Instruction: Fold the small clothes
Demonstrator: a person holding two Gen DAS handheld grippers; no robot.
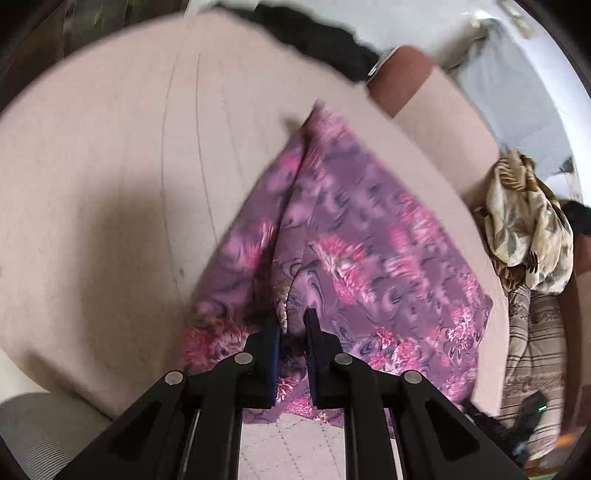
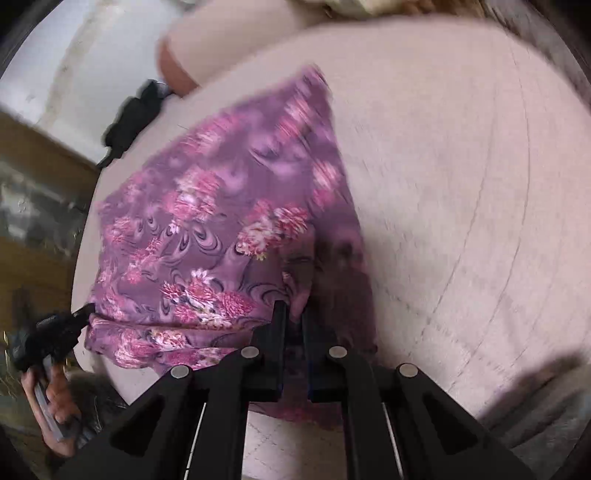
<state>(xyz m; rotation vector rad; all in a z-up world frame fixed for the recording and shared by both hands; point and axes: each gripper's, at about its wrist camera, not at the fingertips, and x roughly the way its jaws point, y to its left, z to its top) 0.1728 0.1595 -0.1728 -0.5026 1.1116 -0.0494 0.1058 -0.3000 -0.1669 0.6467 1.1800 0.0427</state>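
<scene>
A purple garment with pink flowers (image 1: 354, 236) lies on a pale pink quilted surface (image 1: 110, 192). My left gripper (image 1: 293, 325) is shut on a bunched fold at the garment's near edge. In the right wrist view the same garment (image 2: 207, 206) spreads to the left, and my right gripper (image 2: 293, 314) is shut on its near right edge. The left gripper (image 2: 79, 314) shows in that view at the garment's near left corner, held by a hand. Both views are blurred by motion.
A cream and brown floral cloth (image 1: 528, 225) is heaped at the right, above striped bedding (image 1: 532, 343). A dark cloth (image 1: 314, 33) lies at the far edge. A black object (image 2: 133, 114) sits at the far left edge of the surface.
</scene>
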